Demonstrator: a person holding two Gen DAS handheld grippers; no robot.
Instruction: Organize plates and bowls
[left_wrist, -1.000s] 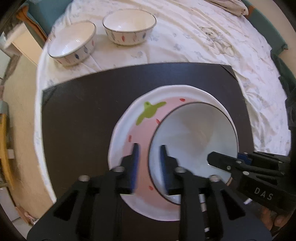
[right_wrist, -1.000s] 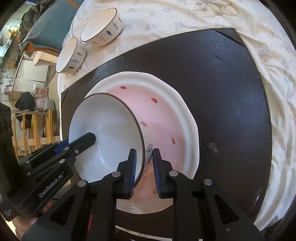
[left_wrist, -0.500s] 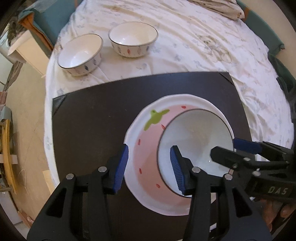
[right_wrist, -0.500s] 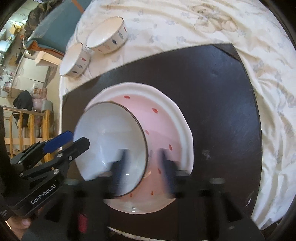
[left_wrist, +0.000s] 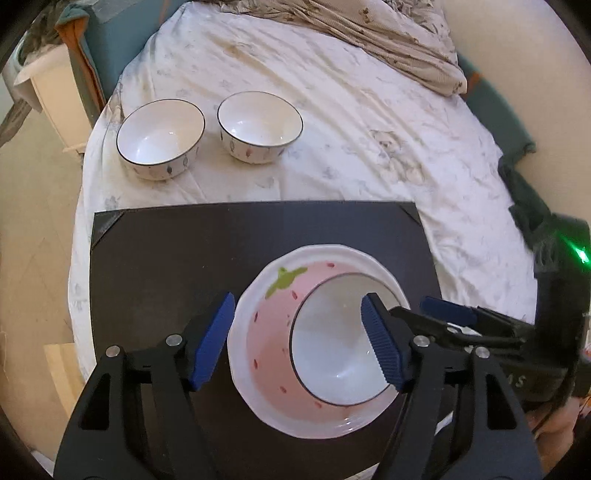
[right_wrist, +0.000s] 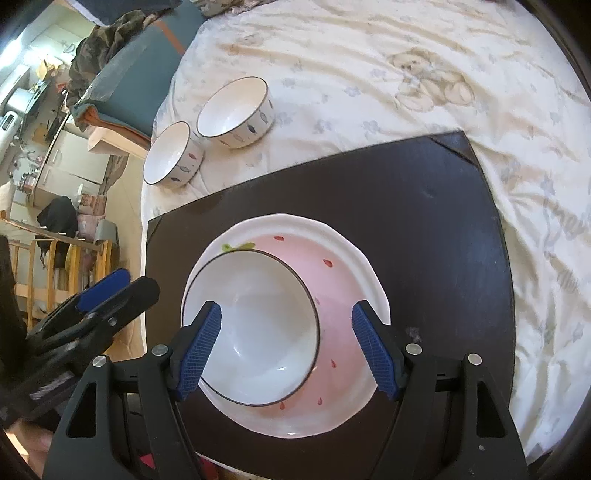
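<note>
A white bowl with a dark rim (left_wrist: 336, 354) (right_wrist: 258, 328) rests inside a pink strawberry-pattern plate (left_wrist: 269, 332) (right_wrist: 340, 295) on a dark board (left_wrist: 166, 266) (right_wrist: 406, 221). My left gripper (left_wrist: 297, 341) is open and empty, raised above the plate and bowl. My right gripper (right_wrist: 286, 349) is open and empty, also above them. Two more white bowls (left_wrist: 160, 138) (left_wrist: 259, 125) stand side by side on the bed sheet beyond the board; they also show in the right wrist view (right_wrist: 171, 155) (right_wrist: 234, 110).
The board lies on a bed with a cream printed sheet (left_wrist: 369, 129). A crumpled blanket (left_wrist: 369, 33) lies at the far end. The bed's left edge drops to the floor (left_wrist: 33, 229). Furniture and clutter (right_wrist: 44, 147) stand to the left.
Both grippers have opened and let go of the bowl's rim, then pulled back and up. The bowl now sits in the pink plate.
</note>
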